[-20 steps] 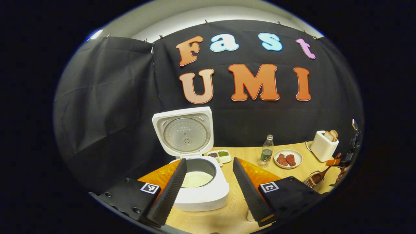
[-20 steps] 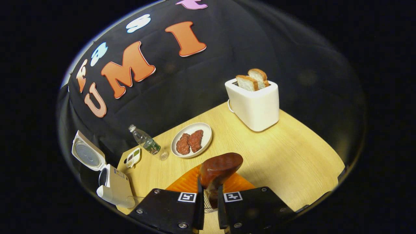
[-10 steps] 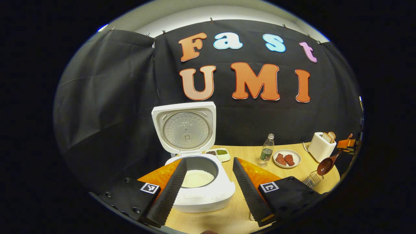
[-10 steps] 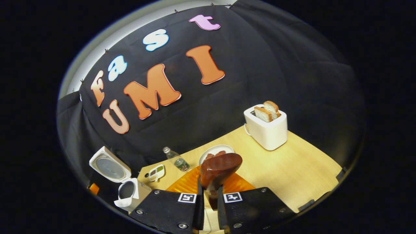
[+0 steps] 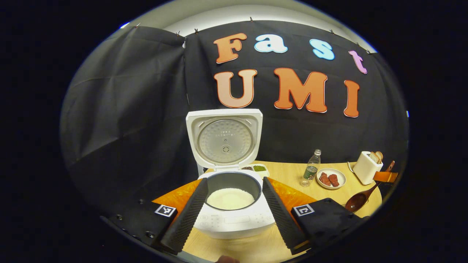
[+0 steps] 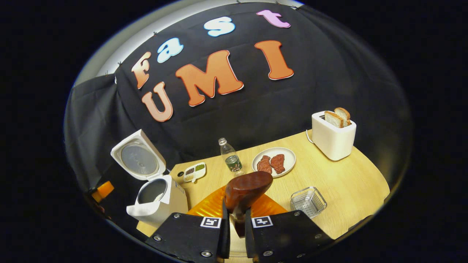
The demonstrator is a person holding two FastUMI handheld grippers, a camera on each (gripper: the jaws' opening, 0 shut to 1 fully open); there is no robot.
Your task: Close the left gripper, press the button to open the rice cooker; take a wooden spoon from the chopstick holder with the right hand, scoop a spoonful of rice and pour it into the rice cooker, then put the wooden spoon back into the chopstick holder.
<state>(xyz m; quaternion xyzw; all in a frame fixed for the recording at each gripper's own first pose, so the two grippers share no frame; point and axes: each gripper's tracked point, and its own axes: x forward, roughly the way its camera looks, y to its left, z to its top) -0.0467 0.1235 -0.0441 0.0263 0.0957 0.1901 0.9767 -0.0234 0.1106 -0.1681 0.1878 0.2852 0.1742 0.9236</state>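
Wooden spoon (image 6: 248, 190) — handle hidden — clamped in right gripper (image 6: 236, 228); left gripper (image 5: 234, 215) spread wide.

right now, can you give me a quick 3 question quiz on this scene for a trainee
1. True or false: the rice cooker has its lid down.
2. What does the right gripper hold? A) plastic bottle B) wooden spoon C) slice of bread
3. Fill in: the plate with two pieces of meat lies between the plastic bottle and the ____.

Key
1. False: the lid stands up and the inner pot shows white rice.
2. B: both fingers press on the wooden spoon, bowl end forward.
3. Toaster, which has two slices of bread in it.
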